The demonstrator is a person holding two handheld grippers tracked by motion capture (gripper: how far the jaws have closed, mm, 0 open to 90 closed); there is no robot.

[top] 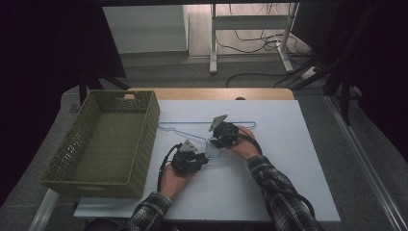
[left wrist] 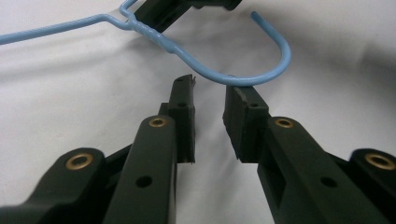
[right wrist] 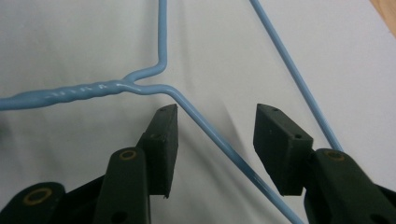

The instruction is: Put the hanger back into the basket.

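- A basket [top: 103, 139] is sitting at the table's [top: 288, 159] left.
- The left gripper [left wrist: 210, 100] is standing open, its tips just short of the hanger's [top: 207, 126] hook.
- The right gripper [right wrist: 215, 123] is gaping open, straddling one hanger wire without pinching it.

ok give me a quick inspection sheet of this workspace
surface: white table top, bare wood strip along its far edge
job's things: blue wire hanger lying flat on the table
clutter: empty green basket at the left
grippers: left hand-held gripper open, tips just short of the hanger's hook; right hand-held gripper open, one hanger wire between its jaws, not pinched
cables: black cable loops from each gripper; more on the floor beyond
surroundings: dark curtains, desk legs behind
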